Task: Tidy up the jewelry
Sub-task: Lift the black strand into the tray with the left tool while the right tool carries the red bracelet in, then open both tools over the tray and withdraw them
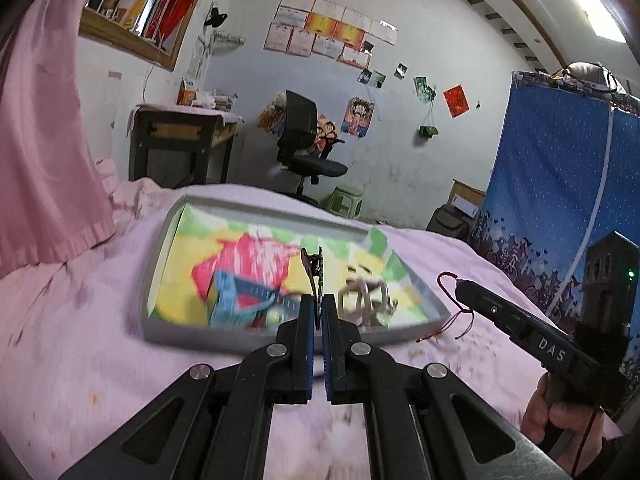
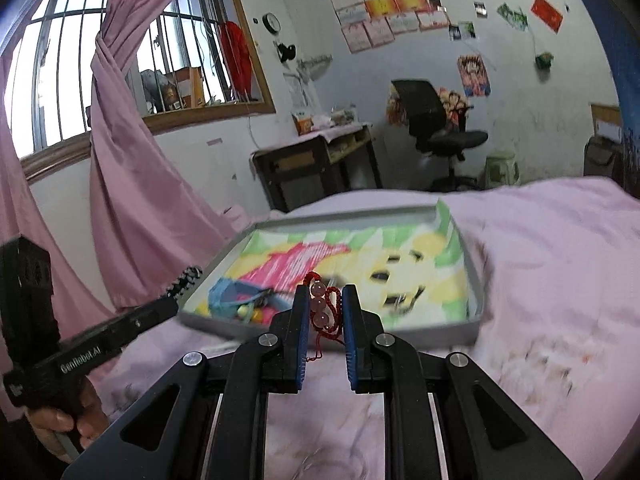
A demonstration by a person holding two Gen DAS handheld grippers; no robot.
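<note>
Both grippers pinch jewelry: left gripper (image 1: 320, 314) a dark strand (image 1: 316, 270), right gripper (image 2: 326, 310) a red-corded bead bracelet (image 2: 322, 304); tray (image 2: 474, 292) at twelve o'clock.

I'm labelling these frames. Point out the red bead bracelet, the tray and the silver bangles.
Red bead bracelet (image 2: 320, 304): right wrist view, middle pink bead.
Tray (image 2: 478, 308): right wrist view, right rim.
Silver bangles (image 1: 362, 300): left wrist view, front ring.
</note>
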